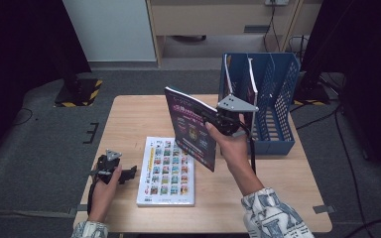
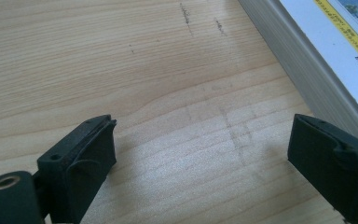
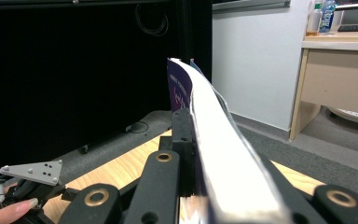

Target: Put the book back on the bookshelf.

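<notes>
My right gripper point(image 1: 213, 119) is shut on a purple-covered book point(image 1: 191, 129), holding it upright in the air over the middle of the table. In the right gripper view the book's white page edge point(image 3: 223, 154) runs up between the jaws. A thick white book point(image 1: 167, 171) with a grid of small pictures lies flat near the front of the table. My left gripper point(image 1: 128, 173) rests open on the table just left of that book. In the left gripper view the white book's spine point(image 2: 303, 70) lies beyond the right jaw, with bare wood between the jaws.
A blue mesh file holder point(image 1: 265, 101) stands at the table's back right with a few thin items upright in its left slots. The wooden table point(image 1: 129, 119) has bare room at its left and back. Black stands and cables surround the table on the floor.
</notes>
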Available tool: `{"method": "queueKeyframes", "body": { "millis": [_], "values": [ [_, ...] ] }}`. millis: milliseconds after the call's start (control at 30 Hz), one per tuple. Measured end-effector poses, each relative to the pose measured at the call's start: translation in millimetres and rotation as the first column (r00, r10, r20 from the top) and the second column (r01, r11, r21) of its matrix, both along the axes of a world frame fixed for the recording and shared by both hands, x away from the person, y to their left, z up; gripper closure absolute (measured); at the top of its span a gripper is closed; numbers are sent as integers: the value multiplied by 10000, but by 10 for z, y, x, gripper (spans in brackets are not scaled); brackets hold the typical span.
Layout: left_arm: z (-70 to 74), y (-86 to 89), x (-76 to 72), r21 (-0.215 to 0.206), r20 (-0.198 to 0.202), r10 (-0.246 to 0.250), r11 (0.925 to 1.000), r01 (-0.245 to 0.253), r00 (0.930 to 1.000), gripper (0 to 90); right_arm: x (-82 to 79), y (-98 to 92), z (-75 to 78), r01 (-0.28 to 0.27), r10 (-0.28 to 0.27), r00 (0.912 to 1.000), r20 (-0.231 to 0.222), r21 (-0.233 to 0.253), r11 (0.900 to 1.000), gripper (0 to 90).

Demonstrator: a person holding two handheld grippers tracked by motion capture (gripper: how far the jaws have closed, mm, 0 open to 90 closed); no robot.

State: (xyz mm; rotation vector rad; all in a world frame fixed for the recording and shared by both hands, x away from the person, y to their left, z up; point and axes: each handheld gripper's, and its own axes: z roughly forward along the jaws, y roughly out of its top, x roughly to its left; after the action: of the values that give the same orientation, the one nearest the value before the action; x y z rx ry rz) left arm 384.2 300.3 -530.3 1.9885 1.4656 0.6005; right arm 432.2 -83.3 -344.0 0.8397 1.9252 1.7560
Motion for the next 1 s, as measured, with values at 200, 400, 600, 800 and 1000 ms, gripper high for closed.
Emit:
{"method": "queueKeyframes", "body": {
  "millis": [200,400,600,800,1000],
  "values": [
    [-29,20,3,0,-83,25,10000,-25,10000,53,-27,-63,6,64,-65,10000,21,95,9999,840],
    [-38,33,0,-28,-6,-18,10000,18,10000,45,-44,-113,4,90,-91,9999,58,114,9999,840],
    [-49,48,-3,-80,103,11,10000,-11,9999,45,-62,-152,6,129,-130,9999,74,151,9998,840],
    [-55,46,-4,-100,148,12,9999,-10,9999,39,-93,-185,4,134,-136,9999,89,161,9998,840],
    [-61,44,-6,-100,194,-15,9999,17,9998,31,-138,-273,4,48,-50,9998,209,69,10000,840]
  ]
}}
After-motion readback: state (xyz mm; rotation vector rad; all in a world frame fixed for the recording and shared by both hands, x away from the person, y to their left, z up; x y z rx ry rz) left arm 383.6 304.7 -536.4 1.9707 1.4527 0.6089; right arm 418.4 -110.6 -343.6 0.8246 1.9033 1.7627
